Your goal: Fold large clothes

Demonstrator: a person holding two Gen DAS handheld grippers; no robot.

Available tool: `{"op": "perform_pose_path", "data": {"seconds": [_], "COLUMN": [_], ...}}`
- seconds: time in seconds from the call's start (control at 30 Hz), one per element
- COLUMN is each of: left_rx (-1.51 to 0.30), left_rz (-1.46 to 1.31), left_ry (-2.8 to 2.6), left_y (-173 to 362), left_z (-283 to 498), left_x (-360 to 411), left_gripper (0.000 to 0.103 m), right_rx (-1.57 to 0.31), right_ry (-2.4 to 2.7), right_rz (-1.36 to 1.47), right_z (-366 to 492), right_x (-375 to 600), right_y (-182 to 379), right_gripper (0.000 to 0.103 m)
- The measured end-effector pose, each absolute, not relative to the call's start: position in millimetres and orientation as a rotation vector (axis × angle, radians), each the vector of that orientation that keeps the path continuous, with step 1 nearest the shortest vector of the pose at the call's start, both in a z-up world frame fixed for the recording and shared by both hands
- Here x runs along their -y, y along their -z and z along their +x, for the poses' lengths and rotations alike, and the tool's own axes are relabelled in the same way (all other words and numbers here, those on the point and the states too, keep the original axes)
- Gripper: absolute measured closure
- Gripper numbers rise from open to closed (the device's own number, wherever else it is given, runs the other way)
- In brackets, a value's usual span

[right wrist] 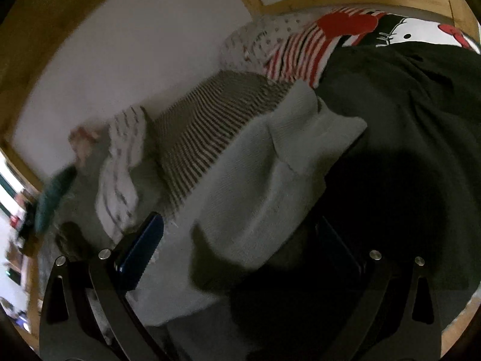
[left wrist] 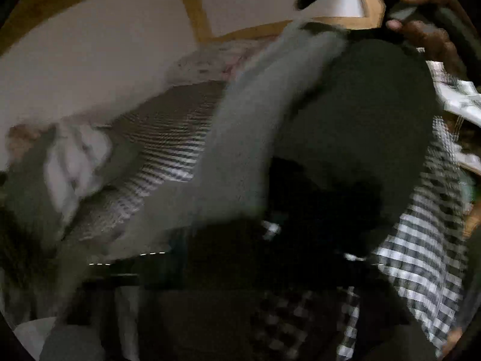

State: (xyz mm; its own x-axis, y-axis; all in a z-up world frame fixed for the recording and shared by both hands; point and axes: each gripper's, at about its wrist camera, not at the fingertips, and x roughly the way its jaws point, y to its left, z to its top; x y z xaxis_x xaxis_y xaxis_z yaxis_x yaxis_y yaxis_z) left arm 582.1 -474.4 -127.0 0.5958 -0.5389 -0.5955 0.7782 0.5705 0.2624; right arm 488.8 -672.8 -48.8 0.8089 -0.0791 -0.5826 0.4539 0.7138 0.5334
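My right gripper point(right wrist: 240, 258) has fingers wide around the grey knit point(right wrist: 258, 198); left fingers' state I cannot tell. Pinch the hem squarely before lifting it.

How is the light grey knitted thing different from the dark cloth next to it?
The light grey knit is pale; the dark cloth is nearly black-green. The knit shows a fuzzy, ribbed weave, while the dark cloth looks smooth with creases. The knit is bunched into a thick roll; the dark cloth spreads wider and flatter across the bed. Both are soft clothing lying together, overlapping, in front of the striped bedding.
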Motion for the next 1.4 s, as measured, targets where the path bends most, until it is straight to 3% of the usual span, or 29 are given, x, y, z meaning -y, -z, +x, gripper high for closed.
{"op": "perform_pose_path", "data": {"seconds": [0.1, 0.17, 0.23, 0.3, 0.47, 0.6, 0.63, 0.67, 0.73, 0.77, 1.27, 1.33, 1.4], "left_rx": [-0.557, -0.565, -0.567, -0.559, -0.563, -0.569, -0.571, -0.573, -0.577, -0.578, -0.575, -0.585, -0.576], "left_rz": [0.428, 0.405, 0.405, 0.413, 0.369, 0.403, 0.415, 0.424, 0.438, 0.436, 0.387, 0.376, 0.362], "left_ry": [0.837, 0.835, 0.834, 0.829, 0.827, 0.835, 0.836, 0.837, 0.828, 0.822, 0.763, 0.765, 0.756], "left_y": [122, 118, 117, 116, 108, 112, 115, 117, 120, 120, 101, 98, 92], "left_z": [599, 603, 599, 595, 594, 589, 588, 587, 585, 584, 579, 578, 575], "left_x": [463, 458, 458, 458, 450, 451, 452, 453, 456, 456, 431, 425, 418], "left_gripper": [0.086, 0.088, 0.089, 0.090, 0.090, 0.090, 0.090, 0.090, 0.090, 0.090, 0.086, 0.081, 0.064], "right_rx": [-0.500, -0.510, -0.516, -0.493, -0.503, -0.519, -0.526, -0.532, -0.516, -0.505, -0.273, -0.275, -0.276], "right_ry": [0.287, 0.293, 0.301, 0.266, 0.207, 0.216, 0.228, 0.243, 0.236, 0.233, -0.069, -0.123, -0.177], "right_rz": [0.824, 0.848, 0.876, 0.925, 1.127, 1.147, 1.130, 1.118, 1.132, 1.141, 0.914, 0.880, 0.864], "right_z": [482, 485, 488, 489, 503, 523, 530, 534, 535, 534, 521, 526, 529], "right_x": [685, 690, 698, 708, 737, 743, 744, 744, 745, 745, 674, 653, 635], "right_y": [49, 51, 54, 59, 80, 82, 81, 80, 80, 79, -12, -24, -33], "right_gripper": [0.005, 0.017, 0.045, 0.059, 0.061, 0.048, 0.049, 0.054, 0.080, 0.088, 0.089, 0.089, 0.089]}}
